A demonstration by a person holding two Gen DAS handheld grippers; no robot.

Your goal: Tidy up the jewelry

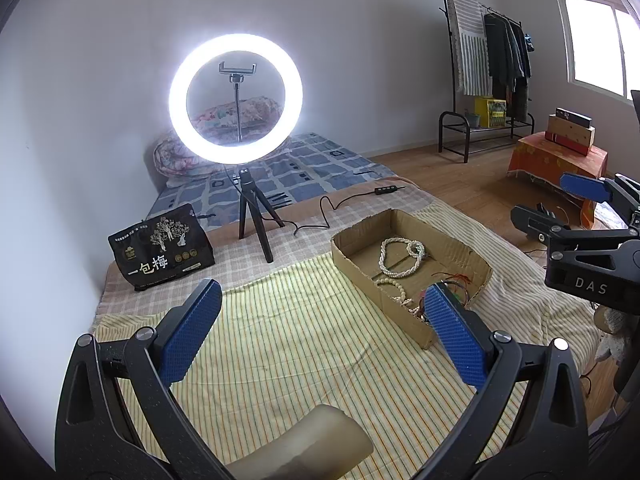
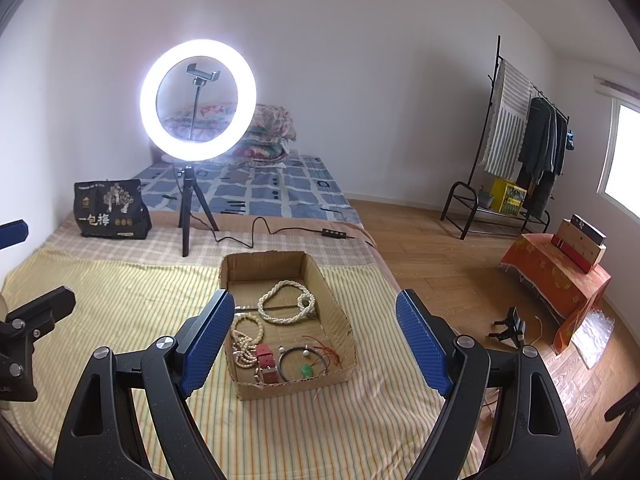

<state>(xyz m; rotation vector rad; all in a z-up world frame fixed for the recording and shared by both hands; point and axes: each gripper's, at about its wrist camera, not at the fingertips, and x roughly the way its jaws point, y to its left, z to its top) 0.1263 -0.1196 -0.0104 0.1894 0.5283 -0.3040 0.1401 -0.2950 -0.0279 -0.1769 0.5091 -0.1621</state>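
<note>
A shallow cardboard tray (image 2: 332, 312) (image 1: 360, 250) lies on the yellow striped cloth. It holds a white bead necklace (image 2: 285, 304) (image 1: 400, 256), a smaller cream bead strand (image 2: 245, 340), a red watch strap (image 2: 267, 362), a dark bangle (image 2: 298, 364), a green pendant (image 2: 306, 370) and red cords (image 2: 326, 350). My right gripper (image 2: 316, 344) is open and empty, hovering above the tray's near end. My left gripper (image 1: 324, 328) is open and empty over the cloth, left of the tray. The right gripper also shows in the left wrist view (image 1: 576, 208).
A lit ring light (image 2: 198, 100) on a tripod (image 2: 188, 216) stands behind the tray, its cable (image 2: 256, 232) trailing right. A black snack bag (image 2: 110, 210) sits at the back left. The bed edge and wooden floor (image 2: 440, 280) lie to the right.
</note>
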